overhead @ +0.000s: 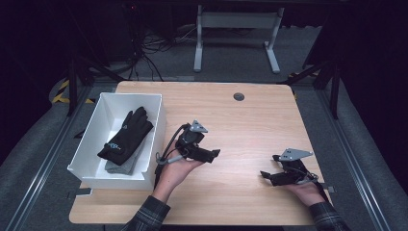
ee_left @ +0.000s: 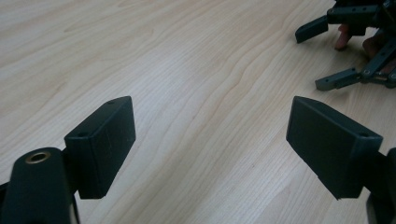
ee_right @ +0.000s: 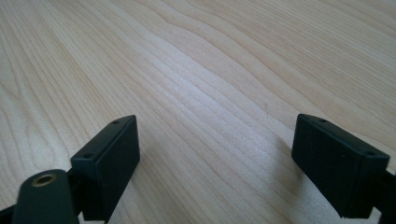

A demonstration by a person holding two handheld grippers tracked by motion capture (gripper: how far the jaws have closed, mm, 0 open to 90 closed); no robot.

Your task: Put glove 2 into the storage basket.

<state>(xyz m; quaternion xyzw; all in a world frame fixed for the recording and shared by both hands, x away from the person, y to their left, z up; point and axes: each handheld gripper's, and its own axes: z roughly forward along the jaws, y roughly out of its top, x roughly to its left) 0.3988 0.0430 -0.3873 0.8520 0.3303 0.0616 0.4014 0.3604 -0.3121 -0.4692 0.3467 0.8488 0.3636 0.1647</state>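
two hand-held grippers, left (overhead: 215, 153) and right (overhead: 264, 175), jaws apart over bare table (overhead: 240, 125); one bin (overhead: 156, 103) holds two gloves (overhead: 126, 137).

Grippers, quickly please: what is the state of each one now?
Left gripper: open, holding nothing.
Right gripper: open, holding nothing.

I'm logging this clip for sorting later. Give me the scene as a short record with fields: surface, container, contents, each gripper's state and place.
surface: wooden table, bare between the grippers
container: white bin at the table's left side
contents: black glove lying on top of a grey garment
left gripper: open, nothing between its jaws, just right of the bin, jaws pointing toward the right gripper
right gripper: open, nothing between its jaws, low over the table near its right front
held things: none
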